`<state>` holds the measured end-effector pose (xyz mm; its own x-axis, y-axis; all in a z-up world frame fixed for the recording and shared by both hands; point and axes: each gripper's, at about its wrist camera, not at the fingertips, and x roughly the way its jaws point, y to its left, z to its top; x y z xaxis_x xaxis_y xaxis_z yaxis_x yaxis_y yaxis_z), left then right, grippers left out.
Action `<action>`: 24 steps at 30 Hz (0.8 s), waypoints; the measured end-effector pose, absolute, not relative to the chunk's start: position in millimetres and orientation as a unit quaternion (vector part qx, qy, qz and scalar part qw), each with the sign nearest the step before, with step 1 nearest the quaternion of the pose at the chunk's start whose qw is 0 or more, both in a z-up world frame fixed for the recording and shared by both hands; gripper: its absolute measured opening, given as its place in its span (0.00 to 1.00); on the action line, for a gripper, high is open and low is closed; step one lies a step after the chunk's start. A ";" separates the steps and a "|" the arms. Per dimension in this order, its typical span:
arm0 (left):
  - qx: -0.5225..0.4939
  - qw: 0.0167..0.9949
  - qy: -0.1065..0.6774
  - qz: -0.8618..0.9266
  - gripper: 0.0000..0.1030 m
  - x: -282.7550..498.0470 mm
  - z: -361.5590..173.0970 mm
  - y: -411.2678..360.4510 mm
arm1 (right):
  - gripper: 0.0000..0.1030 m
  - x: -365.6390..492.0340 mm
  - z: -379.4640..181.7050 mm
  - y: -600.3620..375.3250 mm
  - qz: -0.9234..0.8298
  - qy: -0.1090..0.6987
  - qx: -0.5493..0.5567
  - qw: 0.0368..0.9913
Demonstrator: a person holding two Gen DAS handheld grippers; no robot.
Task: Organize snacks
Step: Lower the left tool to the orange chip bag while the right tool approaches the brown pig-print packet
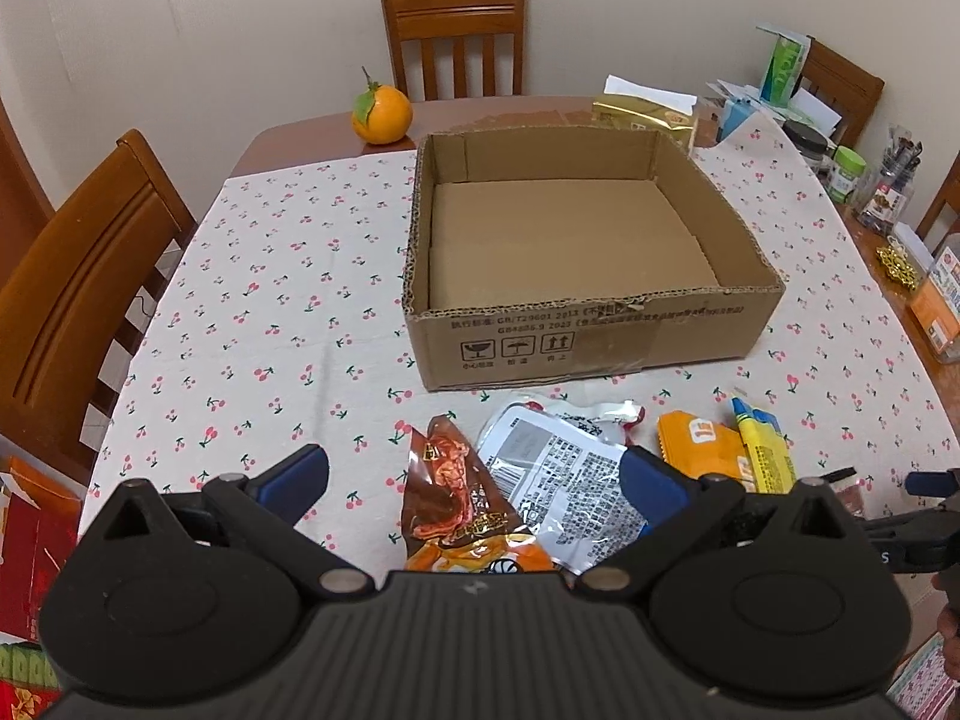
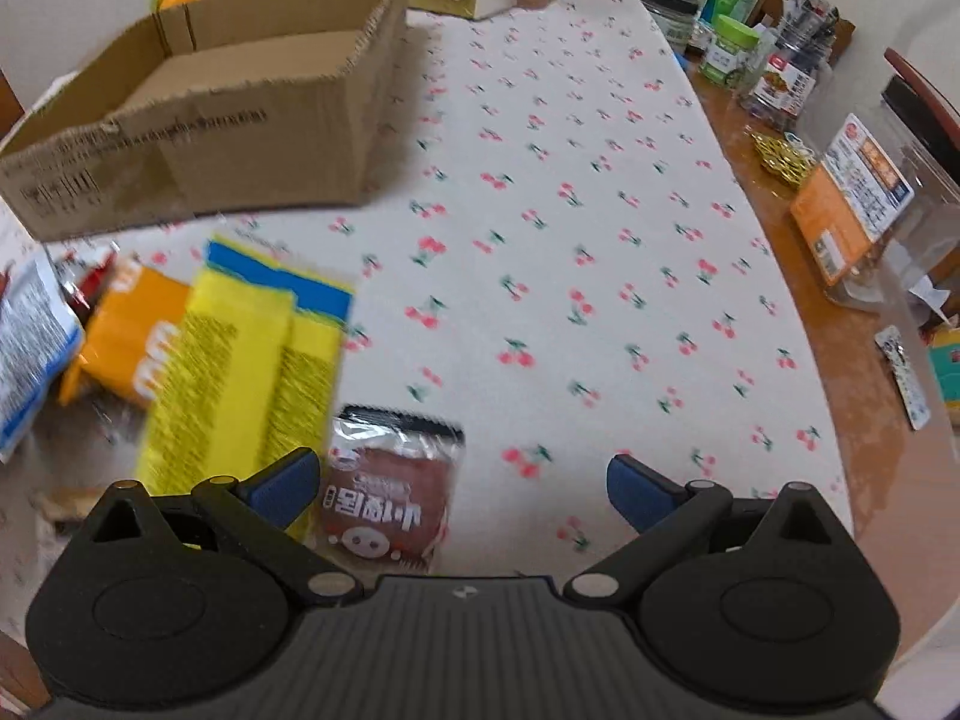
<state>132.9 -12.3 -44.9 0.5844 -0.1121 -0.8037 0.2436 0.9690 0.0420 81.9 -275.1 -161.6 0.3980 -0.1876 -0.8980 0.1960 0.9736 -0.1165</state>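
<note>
An open cardboard box [image 1: 576,324] stands mid-table with nothing in it; the right wrist view shows it at upper left [image 2: 198,144]. Snack packets lie in a row in front of it: a brown-orange packet [image 1: 459,504], a white printed pouch [image 1: 558,474], an orange packet [image 1: 699,441] and a yellow-blue packet [image 1: 765,450]. My left gripper [image 1: 474,489] is open above the brown-orange packet and white pouch. My right gripper [image 2: 462,486] is open over a small brown packet [image 2: 390,492], beside the yellow-blue packet [image 2: 240,372] and orange packet [image 2: 132,330].
An orange fruit [image 1: 382,111] and a tissue pack [image 1: 648,111] sit behind the box. Jars and containers [image 2: 780,72] line the table's right edge, with a clear tub [image 2: 864,210]. Wooden chairs [image 1: 78,294] stand around the cherry-print cloth [image 2: 570,240].
</note>
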 end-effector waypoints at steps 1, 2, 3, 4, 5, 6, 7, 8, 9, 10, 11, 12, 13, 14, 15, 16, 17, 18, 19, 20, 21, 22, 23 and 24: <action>0.073 0.887 0.444 -0.101 0.99 132.9 -44.9 -12.1 | 1.00 79.4 -162.0 -278.8 -0.118 0.536 0.005 0.836; 0.072 0.887 0.445 -0.101 0.99 132.8 -44.8 -11.6 | 1.00 76.5 -161.4 -282.4 -0.122 0.535 0.012 0.836; 0.070 0.887 0.445 -0.102 0.99 133.1 -45.0 -11.3 | 1.00 74.2 -160.3 -285.0 -0.125 0.534 0.019 0.836; 0.067 0.887 0.445 -0.102 0.99 133.4 -45.6 -10.5 | 1.00 71.8 -158.9 -286.5 -0.124 0.531 0.024 0.838; 0.066 0.888 0.444 -0.103 0.99 133.7 -46.1 -10.3 | 1.00 70.1 -158.9 -286.2 -0.118 0.530 0.027 0.839; 0.065 0.887 0.445 -0.102 0.99 134.2 -46.9 -10.1 | 1.00 69.5 -160.3 -284.7 -0.109 0.533 0.029 0.839; 0.064 0.888 0.444 -0.102 0.99 134.7 -48.0 -9.6 | 1.00 69.2 -162.4 -282.0 -0.102 0.536 0.027 0.838; 0.064 0.889 0.443 -0.101 0.99 135.2 -49.3 -8.6 | 1.00 69.1 -164.5 -278.4 -0.100 0.539 0.019 0.836; 0.065 0.889 0.443 -0.098 0.99 136.0 -50.8 -7.3 | 1.00 67.5 -164.4 -275.8 -0.098 0.532 0.011 0.841; 0.065 0.889 0.444 -0.095 0.99 137.0 -52.6 -5.4 | 1.00 67.0 -163.6 -274.9 -0.096 0.531 0.006 0.842; 0.064 0.889 0.445 -0.092 0.99 137.9 -54.3 -3.1 | 1.00 66.1 -163.4 -276.4 -0.095 0.530 0.004 0.843; 0.063 0.889 0.446 -0.087 0.99 138.9 -56.0 -0.3 | 1.00 65.2 -163.3 -280.2 -0.095 0.529 0.007 0.843; 0.058 0.888 0.449 -0.079 0.99 140.8 -58.8 3.9 | 1.00 64.4 -163.6 -285.5 -0.093 0.529 0.017 0.843; 0.053 0.887 0.452 -0.073 0.99 142.6 -61.4 7.8 | 1.00 64.2 -164.6 -291.2 -0.088 0.530 0.032 0.843; 0.045 0.886 0.456 -0.066 0.99 145.0 -65.0 12.2 | 1.00 63.4 -164.5 -294.8 -0.090 0.527 0.032 0.844; 0.036 0.886 0.459 -0.059 0.99 147.3 -69.2 15.9 | 1.00 63.1 -164.0 -296.6 -0.086 0.528 0.031 0.844; 0.028 0.883 0.465 -0.054 0.99 149.7 -73.2 18.7 | 1.00 63.7 -163.8 -296.8 -0.085 0.529 0.029 0.844; 0.017 0.879 0.473 -0.053 0.99 152.8 -77.6 21.0 | 1.00 64.1 -164.0 -296.3 -0.086 0.529 0.030 0.844; 0.005 0.875 0.481 -0.058 0.99 155.5 -82.1 22.2 | 1.00 63.7 -164.2 -295.9 -0.088 0.527 0.031 0.845; -0.004 0.871 0.487 -0.063 0.99 157.2 -86.6 22.2 | 1.00 62.8 -164.4 -295.5 -0.090 0.524 0.032 0.846; -0.009 0.867 0.493 -0.067 0.99 158.6 -91.5 21.1 | 1.00 61.8 -164.7 -295.0 -0.091 0.521 0.032 0.848; -0.007 0.865 0.496 -0.070 0.99 159.1 -96.2 19.2 | 1.00 61.6 -164.9 -294.8 -0.092 0.519 0.032 0.849; -0.001 0.863 0.500 -0.068 0.99 159.7 -101.5 16.3 | 1.00 61.4 -165.0 -294.7 -0.091 0.518 0.032 0.850; 0.005 0.861 0.504 -0.068 0.99 160.6 -106.0 15.0 | 1.00 61.6 -165.1 -294.7 -0.091 0.518 0.032 0.850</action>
